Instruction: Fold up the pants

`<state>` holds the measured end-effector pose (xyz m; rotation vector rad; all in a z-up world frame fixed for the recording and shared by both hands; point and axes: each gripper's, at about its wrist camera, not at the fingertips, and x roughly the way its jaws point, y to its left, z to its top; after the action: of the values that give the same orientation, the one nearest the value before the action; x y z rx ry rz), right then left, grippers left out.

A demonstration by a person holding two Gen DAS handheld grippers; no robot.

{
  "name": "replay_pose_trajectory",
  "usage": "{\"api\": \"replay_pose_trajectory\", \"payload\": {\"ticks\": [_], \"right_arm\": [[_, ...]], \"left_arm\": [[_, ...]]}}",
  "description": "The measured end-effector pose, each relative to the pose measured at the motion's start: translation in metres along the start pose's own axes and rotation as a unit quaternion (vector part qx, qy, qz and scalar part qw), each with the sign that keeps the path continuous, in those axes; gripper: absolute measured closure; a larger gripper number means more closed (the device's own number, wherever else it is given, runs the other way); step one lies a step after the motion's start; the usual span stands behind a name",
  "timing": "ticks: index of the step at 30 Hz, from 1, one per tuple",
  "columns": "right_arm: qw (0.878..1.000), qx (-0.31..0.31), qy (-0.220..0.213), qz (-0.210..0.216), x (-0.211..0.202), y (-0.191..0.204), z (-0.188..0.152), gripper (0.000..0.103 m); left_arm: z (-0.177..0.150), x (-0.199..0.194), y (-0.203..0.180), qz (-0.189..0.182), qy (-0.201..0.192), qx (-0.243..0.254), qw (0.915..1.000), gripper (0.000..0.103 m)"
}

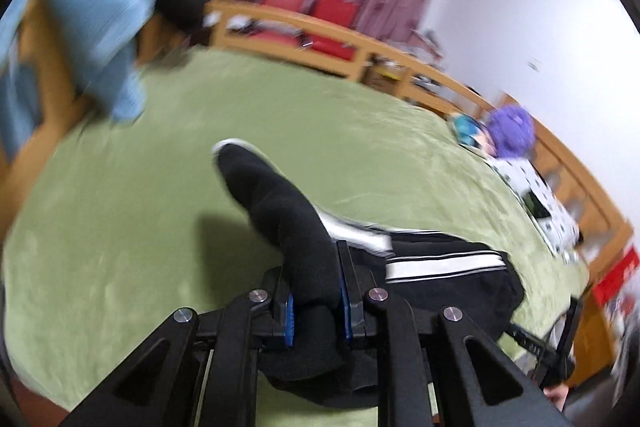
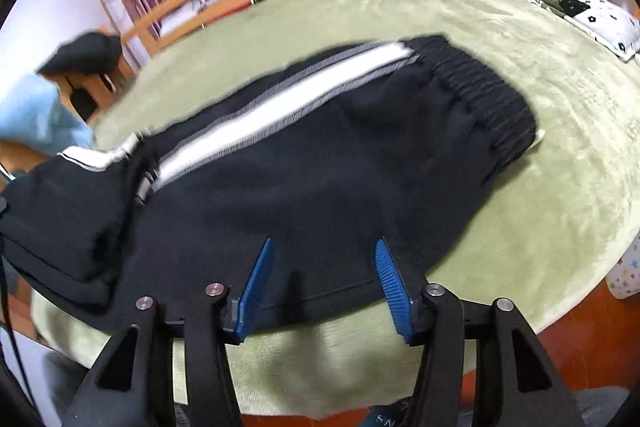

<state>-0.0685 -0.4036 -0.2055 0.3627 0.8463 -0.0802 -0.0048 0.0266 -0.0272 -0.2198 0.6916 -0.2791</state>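
Your left gripper (image 1: 316,291) is clamped on a bunched leg of the black pants (image 2: 320,167), the fabric rising toward 11 o'clock above the green blanket (image 1: 120,247). Your right gripper (image 2: 324,279) stands spread, its blue pads (image 2: 258,283) over the hem at 6 o'clock (contact unclear); the waistband (image 2: 488,99) lies toward 2 o'clock.

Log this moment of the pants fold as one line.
step: folding | left tool: shut on pants leg, lifted | right tool: open over pants | surface: green blanket
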Motion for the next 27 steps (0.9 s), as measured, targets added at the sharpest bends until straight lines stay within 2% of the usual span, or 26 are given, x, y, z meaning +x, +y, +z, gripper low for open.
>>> {"api": "replay_pose_trajectory", "payload": {"ticks": [5, 7, 9, 12, 14, 15, 17, 20, 23, 24, 27], "right_arm": [[0.999, 0.02, -0.038, 0.011, -0.03, -0.042, 0.027, 0.042], [0.999, 0.029, -0.041, 0.012, -0.037, -0.057, 0.033, 0.041], [0.998, 0.046, -0.04, 0.009, -0.044, -0.077, 0.037, 0.04], [0.997, 0.06, -0.039, 0.005, -0.053, -0.102, 0.041, 0.04], [0.997, 0.065, -0.041, 0.002, -0.058, -0.115, 0.041, 0.039], [0.997, 0.068, -0.041, -0.001, -0.059, -0.122, 0.04, 0.038], [0.996, 0.075, -0.04, -0.002, -0.061, -0.133, 0.037, 0.037], [0.995, 0.089, -0.047, 0.018, -0.061, -0.145, 0.038, 0.037], [0.99, 0.113, -0.052, 0.064, -0.051, -0.149, 0.046, 0.034], [0.989, 0.117, -0.051, 0.073, -0.047, -0.147, 0.049, 0.033], [0.989, 0.11, -0.027, 0.099, -0.021, -0.131, 0.06, 0.031]], "left_arm": [[0.026, 0.003, -0.134, -0.033, -0.009, 0.112, 0.9931, 0.087], [0.027, 0.021, -0.196, -0.066, -0.004, 0.144, 0.9874, 0.087], [0.02, 0.046, -0.248, -0.098, 0.01, 0.161, 0.982, 0.087], [0.003, 0.085, -0.305, -0.137, 0.043, 0.172, 0.9745, 0.087], [-0.013, 0.106, -0.33, -0.177, 0.067, 0.173, 0.9666, 0.077], [-0.022, 0.114, -0.333, -0.197, 0.085, 0.164, 0.963, 0.076], [-0.031, 0.121, -0.328, -0.204, 0.101, 0.151, 0.9619, 0.057], [-0.037, 0.122, -0.299, -0.17, 0.092, 0.138, 0.9713, 0.045], [-0.041, 0.127, -0.263, -0.129, 0.102, 0.128, 0.978, 0.044], [-0.045, 0.129, -0.246, -0.104, 0.108, 0.124, 0.9809, 0.044], [-0.056, 0.131, -0.203, -0.06, 0.117, 0.095, 0.9867, 0.043]]}}
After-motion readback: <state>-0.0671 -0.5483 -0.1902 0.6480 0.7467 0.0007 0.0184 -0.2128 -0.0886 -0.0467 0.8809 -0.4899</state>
